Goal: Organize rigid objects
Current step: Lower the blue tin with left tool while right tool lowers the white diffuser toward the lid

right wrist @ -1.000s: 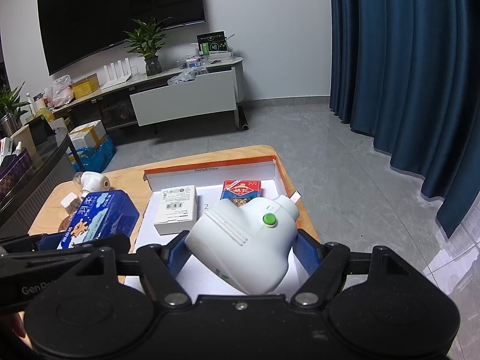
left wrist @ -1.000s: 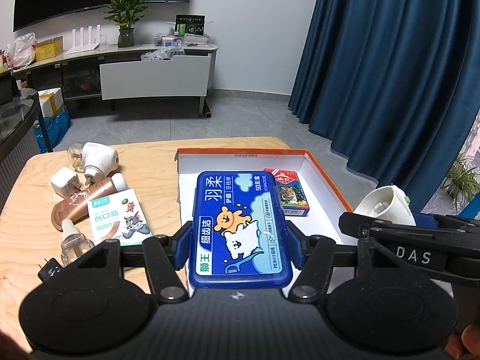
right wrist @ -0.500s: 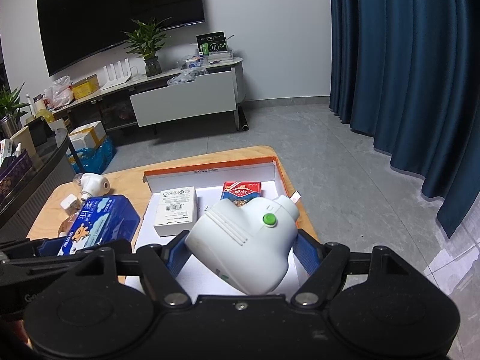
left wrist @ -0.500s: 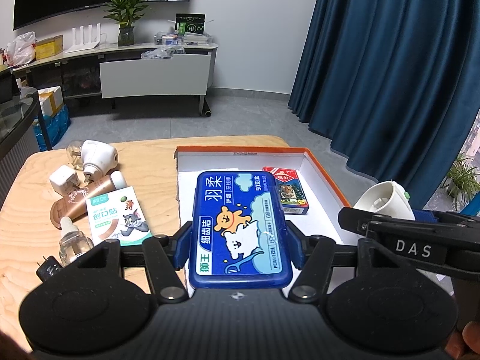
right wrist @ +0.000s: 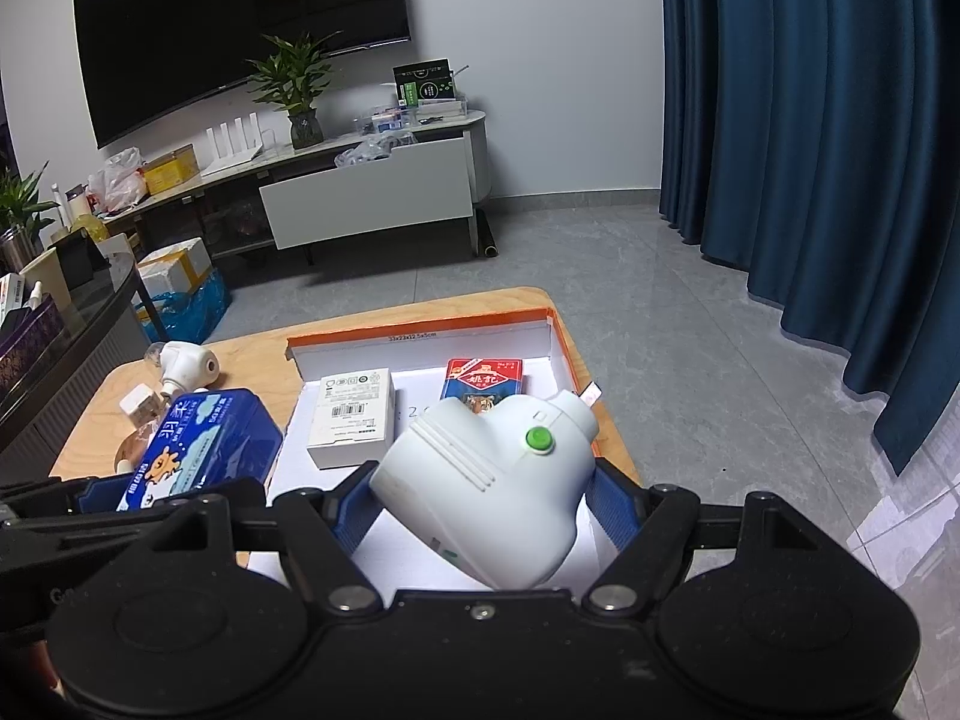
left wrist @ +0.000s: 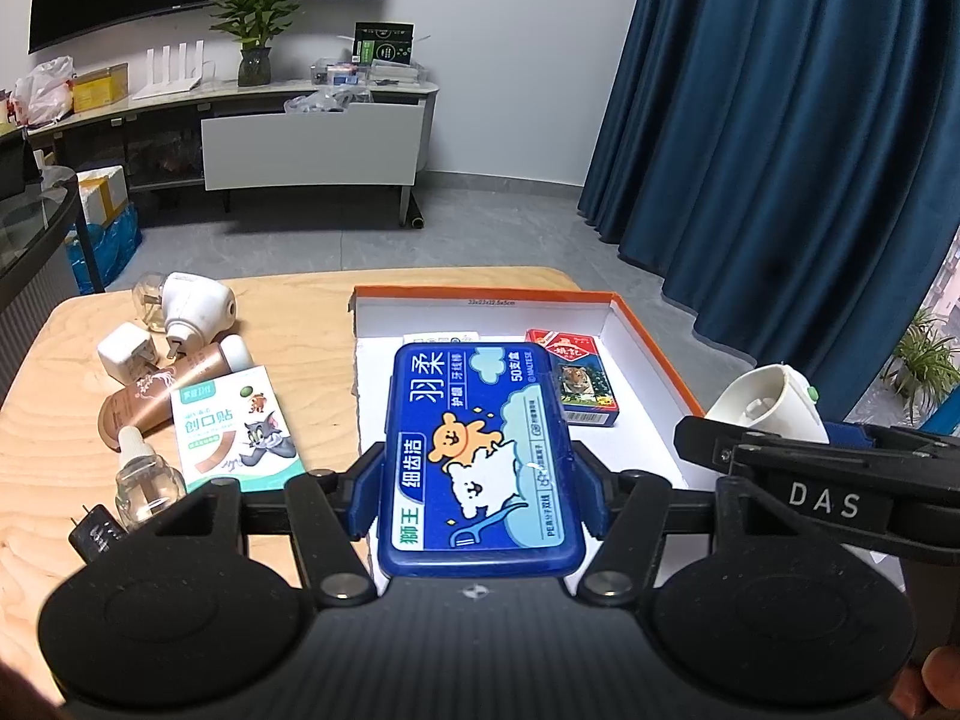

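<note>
My left gripper (left wrist: 480,495) is shut on a blue dental floss box (left wrist: 480,456) and holds it above the left part of the white, orange-rimmed cardboard box (left wrist: 654,336). My right gripper (right wrist: 480,510) is shut on a white plug-in device with a green button (right wrist: 486,480) above the box's near right part (right wrist: 561,336). Inside the box lie a red card pack (left wrist: 573,381) and a small white carton (right wrist: 354,420). In the left wrist view the right gripper (left wrist: 804,474) is at the right with the white device (left wrist: 774,402).
On the wooden table (left wrist: 36,480) left of the box lie a white vaporizer (left wrist: 195,306), a white plug adapter (left wrist: 126,351), a brown tube (left wrist: 162,390), a band-aid pack (left wrist: 234,429), a small clear bottle (left wrist: 141,477) and a black plug (left wrist: 93,534).
Both grippers have stayed nearly still with their objects. The left gripper has drifted slightly forward over the box.
</note>
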Demonstrator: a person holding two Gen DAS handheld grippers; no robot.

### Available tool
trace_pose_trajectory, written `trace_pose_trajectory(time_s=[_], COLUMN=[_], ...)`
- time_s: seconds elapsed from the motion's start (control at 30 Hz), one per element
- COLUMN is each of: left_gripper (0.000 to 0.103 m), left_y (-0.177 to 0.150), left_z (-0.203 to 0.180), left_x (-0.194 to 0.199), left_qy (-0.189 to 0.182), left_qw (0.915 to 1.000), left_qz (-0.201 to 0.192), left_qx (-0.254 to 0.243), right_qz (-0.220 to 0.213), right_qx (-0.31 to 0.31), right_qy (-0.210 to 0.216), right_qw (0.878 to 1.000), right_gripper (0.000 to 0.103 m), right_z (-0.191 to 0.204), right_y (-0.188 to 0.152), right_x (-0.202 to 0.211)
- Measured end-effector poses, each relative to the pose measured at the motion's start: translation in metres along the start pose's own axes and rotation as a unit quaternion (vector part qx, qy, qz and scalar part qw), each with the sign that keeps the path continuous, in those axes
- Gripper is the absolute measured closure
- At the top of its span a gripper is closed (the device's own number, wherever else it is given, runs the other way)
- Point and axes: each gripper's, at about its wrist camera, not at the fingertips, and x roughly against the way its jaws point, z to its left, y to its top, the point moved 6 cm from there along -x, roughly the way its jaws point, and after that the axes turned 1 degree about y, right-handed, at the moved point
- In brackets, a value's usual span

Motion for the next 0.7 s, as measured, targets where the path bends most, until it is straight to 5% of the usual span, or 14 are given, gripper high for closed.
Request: trace_pose_trajectory(time_s=[0.7], left_gripper=[0.04], left_y=[-0.0022], left_z=[0.0007], left_x=[-0.0026], left_qy=[0.0], left_qw=[1.0], left_qz=[0.008], left_qx=[0.005], right_qz=[0.01], right_qx=[0.006], right_qy=[-0.005], right_qw=[1.0], right_gripper=[0.015], right_z=[0.0059], right_y=[-0.0019], right_x=[-0.0059])
